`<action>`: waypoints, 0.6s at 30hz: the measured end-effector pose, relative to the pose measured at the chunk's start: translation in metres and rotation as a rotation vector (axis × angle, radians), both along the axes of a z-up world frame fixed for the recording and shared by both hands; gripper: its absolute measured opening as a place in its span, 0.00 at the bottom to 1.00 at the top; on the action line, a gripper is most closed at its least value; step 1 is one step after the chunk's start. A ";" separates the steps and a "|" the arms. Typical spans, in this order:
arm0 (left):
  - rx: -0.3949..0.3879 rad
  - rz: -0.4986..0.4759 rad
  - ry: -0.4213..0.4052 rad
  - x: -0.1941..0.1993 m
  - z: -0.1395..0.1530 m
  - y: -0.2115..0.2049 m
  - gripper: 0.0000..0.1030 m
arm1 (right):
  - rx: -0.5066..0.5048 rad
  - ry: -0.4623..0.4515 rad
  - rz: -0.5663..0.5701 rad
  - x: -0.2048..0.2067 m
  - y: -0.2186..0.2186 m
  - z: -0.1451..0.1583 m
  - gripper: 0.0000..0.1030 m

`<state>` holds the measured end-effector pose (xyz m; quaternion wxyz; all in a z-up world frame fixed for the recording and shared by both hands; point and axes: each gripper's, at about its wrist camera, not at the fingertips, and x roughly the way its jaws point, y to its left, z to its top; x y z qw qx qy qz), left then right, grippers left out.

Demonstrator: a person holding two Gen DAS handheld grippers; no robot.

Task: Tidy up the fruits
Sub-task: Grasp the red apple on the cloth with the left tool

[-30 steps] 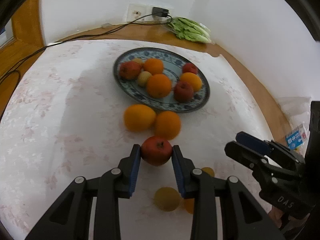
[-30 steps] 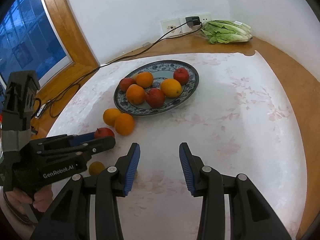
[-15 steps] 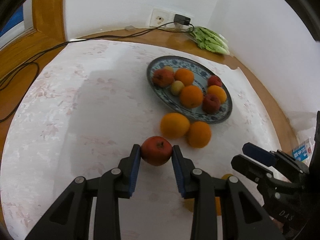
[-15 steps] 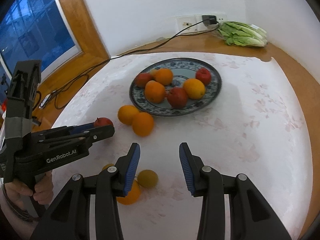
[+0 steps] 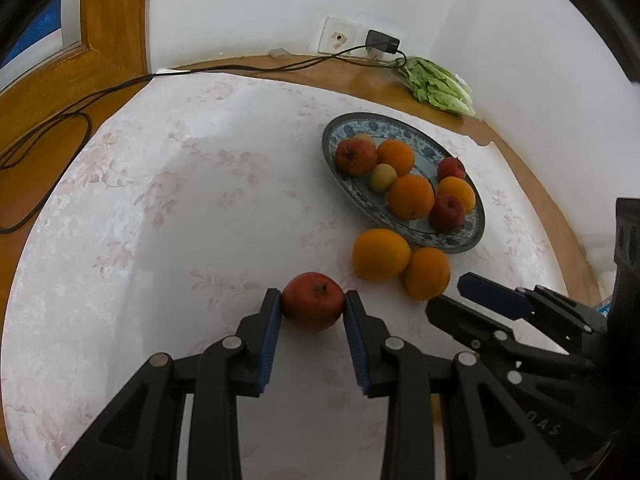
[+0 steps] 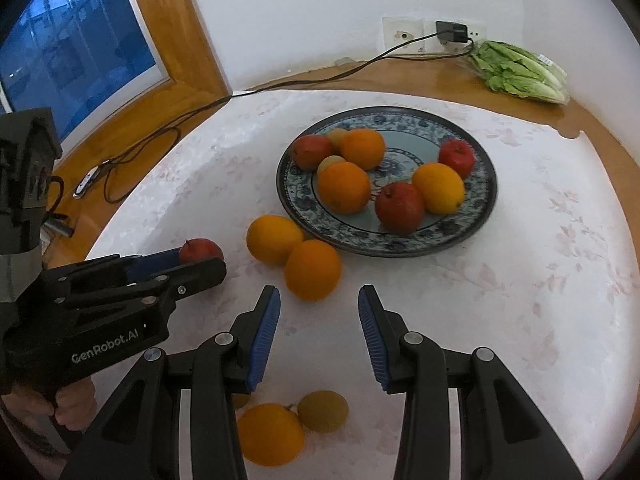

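My left gripper [image 5: 313, 305] is shut on a red apple [image 5: 313, 302] and holds it above the white tablecloth; the apple also shows in the right wrist view [image 6: 200, 250]. A blue patterned plate [image 6: 476, 224] holds several oranges, red apples and small yellow-green fruits. Two oranges [image 6: 313, 269] lie on the cloth just in front of the plate. My right gripper [image 6: 319, 306] is open and empty, just short of the nearer orange. Below it lie another orange [image 6: 269, 434] and a yellow-green fruit [image 6: 323, 411].
A bag of green lettuce [image 6: 520, 70] lies at the back right by the wall socket [image 6: 402, 34]. A black cable [image 6: 280, 84] runs along the wooden table edge to the left. A window [image 6: 60, 48] is at the left.
My left gripper has swung left and back with the red apple, so the plate now sits further right in its view. My right gripper has moved closer to the two loose oranges.
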<state>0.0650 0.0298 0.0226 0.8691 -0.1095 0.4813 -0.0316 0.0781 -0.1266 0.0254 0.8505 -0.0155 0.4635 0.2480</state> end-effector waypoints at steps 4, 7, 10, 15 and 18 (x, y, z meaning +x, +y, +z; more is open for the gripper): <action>-0.006 0.007 0.002 -0.001 -0.002 0.004 0.32 | -0.006 0.007 0.008 0.004 0.006 -0.004 0.41; -0.011 0.008 0.002 -0.001 -0.002 0.005 0.32 | -0.007 0.008 0.014 0.006 0.009 -0.007 0.41; -0.008 0.008 0.000 0.000 -0.002 0.005 0.32 | -0.006 0.012 0.020 0.009 0.012 -0.009 0.41; -0.019 0.007 -0.002 -0.001 -0.002 0.007 0.32 | -0.011 0.004 0.020 0.011 0.014 -0.010 0.41; -0.019 0.006 -0.003 -0.001 -0.002 0.007 0.32 | -0.010 0.000 0.022 0.011 0.015 -0.011 0.41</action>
